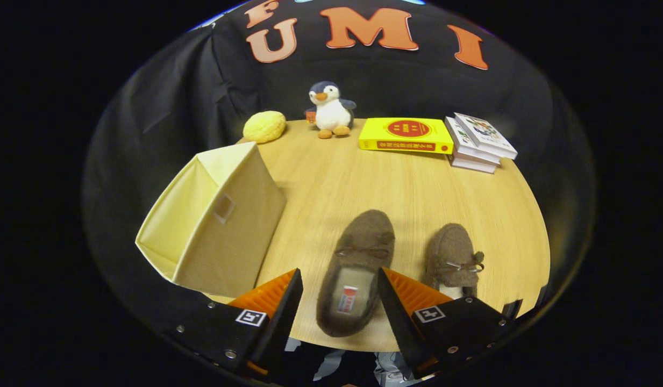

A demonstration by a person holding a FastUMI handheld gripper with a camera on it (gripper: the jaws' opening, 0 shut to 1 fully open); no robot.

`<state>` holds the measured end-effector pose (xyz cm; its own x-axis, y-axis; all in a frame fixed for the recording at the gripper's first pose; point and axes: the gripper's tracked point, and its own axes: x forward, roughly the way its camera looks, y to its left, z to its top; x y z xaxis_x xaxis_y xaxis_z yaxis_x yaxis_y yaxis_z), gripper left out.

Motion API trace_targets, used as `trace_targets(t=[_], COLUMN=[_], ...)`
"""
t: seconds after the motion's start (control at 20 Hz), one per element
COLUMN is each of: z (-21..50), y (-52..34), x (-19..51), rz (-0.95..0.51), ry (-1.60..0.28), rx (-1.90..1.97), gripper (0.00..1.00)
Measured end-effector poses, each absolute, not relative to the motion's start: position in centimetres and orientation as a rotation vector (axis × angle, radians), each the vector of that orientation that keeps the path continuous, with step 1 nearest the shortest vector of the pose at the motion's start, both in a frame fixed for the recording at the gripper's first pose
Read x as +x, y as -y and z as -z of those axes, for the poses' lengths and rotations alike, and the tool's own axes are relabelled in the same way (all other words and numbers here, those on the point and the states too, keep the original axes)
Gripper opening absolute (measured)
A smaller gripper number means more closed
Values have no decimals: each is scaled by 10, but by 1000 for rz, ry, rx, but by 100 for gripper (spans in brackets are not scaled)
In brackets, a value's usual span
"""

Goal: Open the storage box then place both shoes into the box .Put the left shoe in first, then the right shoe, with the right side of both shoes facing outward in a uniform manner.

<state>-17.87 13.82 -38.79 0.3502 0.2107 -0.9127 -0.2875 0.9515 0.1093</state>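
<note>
Gripper view: your gripper (339, 279) hangs spread-fingered around the left shoe (355, 271); the storage box (215, 217) looks unopened, so open it first.

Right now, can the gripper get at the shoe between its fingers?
Probably yes: the gripper is open, its fingers either side of the left shoe, not touching, nothing between. The box stands aside.
</note>
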Motion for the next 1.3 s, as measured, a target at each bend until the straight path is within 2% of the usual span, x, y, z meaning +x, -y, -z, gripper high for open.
trace_targets(t=[0.35, 0.5, 0.65, 0.75, 0.8, 0.95, 1.0, 1.3], z=[441, 462, 469, 478, 478, 479, 477, 431], y=[-107, -104, -106, -112, -109, -103, -105, -108], x=[-179, -173, -157, -160, -158, -158, -159, -163], rz=[-267, -226, -212, -223, -209, -186, -186, -197], ry=[-1205, -1237, -1200, -1234, -1232, -1234, -1241, -1259], rx=[-155, -149, -142, -131, -145, -140, -114, -61], gripper=[72, 54, 48, 40, 29, 14, 6, 3])
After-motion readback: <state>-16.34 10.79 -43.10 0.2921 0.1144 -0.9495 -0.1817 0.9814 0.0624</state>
